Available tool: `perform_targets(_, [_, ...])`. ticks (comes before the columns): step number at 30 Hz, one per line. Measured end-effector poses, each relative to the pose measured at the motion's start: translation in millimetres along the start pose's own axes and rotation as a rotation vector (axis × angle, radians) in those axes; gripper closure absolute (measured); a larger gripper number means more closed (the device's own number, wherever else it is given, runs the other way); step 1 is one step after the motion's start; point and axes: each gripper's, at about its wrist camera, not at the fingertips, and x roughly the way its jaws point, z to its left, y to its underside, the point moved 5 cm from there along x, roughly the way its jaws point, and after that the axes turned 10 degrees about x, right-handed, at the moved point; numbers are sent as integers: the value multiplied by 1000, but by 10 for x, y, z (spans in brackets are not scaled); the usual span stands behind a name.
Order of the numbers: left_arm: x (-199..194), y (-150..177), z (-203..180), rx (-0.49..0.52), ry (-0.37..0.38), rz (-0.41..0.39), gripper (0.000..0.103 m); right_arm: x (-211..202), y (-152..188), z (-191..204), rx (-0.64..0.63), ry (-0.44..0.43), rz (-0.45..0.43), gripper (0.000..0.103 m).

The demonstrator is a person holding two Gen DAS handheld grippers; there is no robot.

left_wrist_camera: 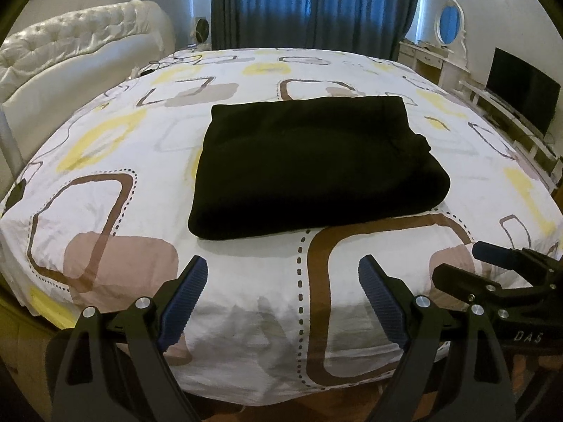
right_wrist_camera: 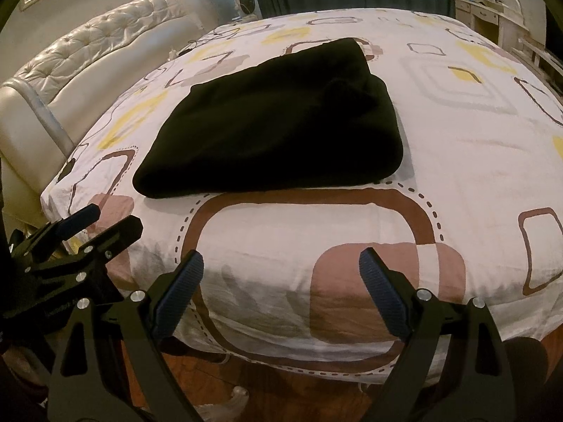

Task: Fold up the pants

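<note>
Black pants [left_wrist_camera: 309,165] lie folded into a thick rectangle on the bed [left_wrist_camera: 105,211], resting on a white sheet printed with brown, pink and yellow rounded squares. In your left wrist view the pants sit at twelve o'clock, beyond your left hand-held gripper [left_wrist_camera: 283,270], whose blue-padded jaws stand wide with nothing between them. Your right hand-held gripper [right_wrist_camera: 281,263] is equally wide and empty; from it the pants lie at about eleven o'clock. Both grippers hover over the near edge of the bed, apart from the pants. A tufted white headboard [left_wrist_camera: 70,45] stands at ten o'clock, dark curtains [left_wrist_camera: 316,3] at twelve.
</note>
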Motion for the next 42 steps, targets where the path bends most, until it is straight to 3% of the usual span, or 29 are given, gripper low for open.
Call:
perform_targets(11, [9, -7, 67, -50, 16, 7, 16, -19, -1, -42, 9, 2, 3, 13])
perform_targets(17, [-17, -50, 74, -30, -26, -9, 16, -17, -10, -40, 5, 2, 6, 13])
perform_targets(25, [-29, -95, 32, -19, -15, -19, 13, 3, 12, -51, 11, 3, 20, 13])
perform_targets(32, [-43, -123, 50, -12, -124, -15, 13, 25, 29, -76, 20, -2, 31, 13])
perform_targets(39, [-42, -164, -4, 3, -92, -4, 13, 31, 34, -108, 29, -2, 34, 13])
perform_targets(42, [-6, -145, 8, -39, -39, 37, 13, 25, 25, -134, 37, -1, 31, 13])
